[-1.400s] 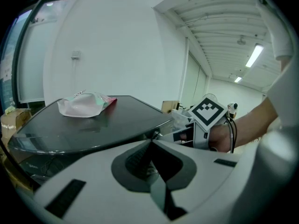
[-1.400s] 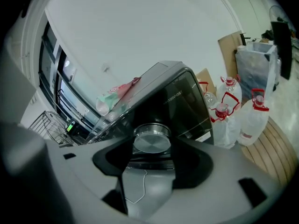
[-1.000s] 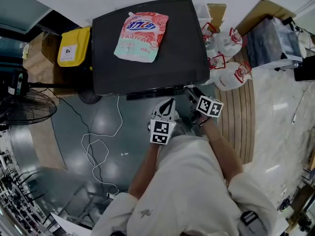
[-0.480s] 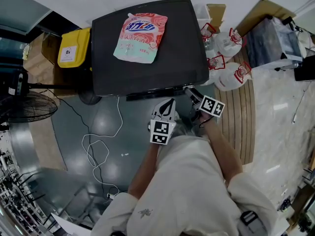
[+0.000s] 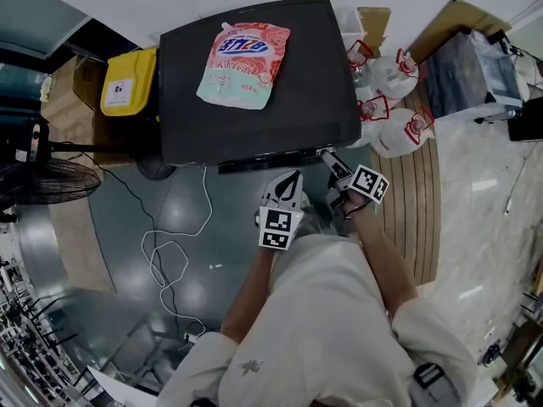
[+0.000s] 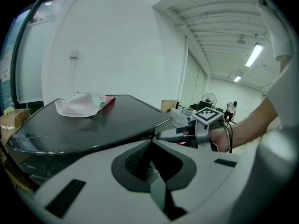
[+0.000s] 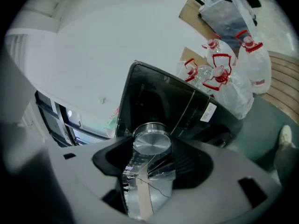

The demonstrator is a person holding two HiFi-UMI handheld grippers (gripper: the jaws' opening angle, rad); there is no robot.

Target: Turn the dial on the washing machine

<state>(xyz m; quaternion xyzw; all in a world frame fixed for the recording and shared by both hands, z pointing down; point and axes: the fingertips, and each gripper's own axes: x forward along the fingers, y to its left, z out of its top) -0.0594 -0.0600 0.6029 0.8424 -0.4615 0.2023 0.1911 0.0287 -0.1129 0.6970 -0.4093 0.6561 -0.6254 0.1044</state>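
The black washing machine (image 5: pixel 314 83) is seen from above, with a pink and green detergent pouch (image 5: pixel 244 62) lying on its lid. My right gripper (image 5: pixel 326 154) reaches under the machine's front edge. In the right gripper view the round silver dial (image 7: pixel 150 141) sits between the dark pads (image 7: pixel 189 164), and my right gripper (image 7: pixel 152 149) is shut on it. The dial is hidden in the head view. My left gripper (image 5: pixel 292 177) hangs just in front of the machine, to the left of the right one, shut and holding nothing. Its tips (image 6: pixel 152 142) meet in the left gripper view.
A yellow bin (image 5: pixel 127 79) and a standing fan (image 5: pixel 42 185) are left of the machine. A white cable (image 5: pixel 170 253) loops over the floor. White bags with red handles (image 5: pixel 390 100) and a slatted wooden platform (image 5: pixel 416 193) lie to the right.
The right gripper's marker cube has shifted slightly right and turned a little while the tips stay at the machine's front. The left gripper has not moved.
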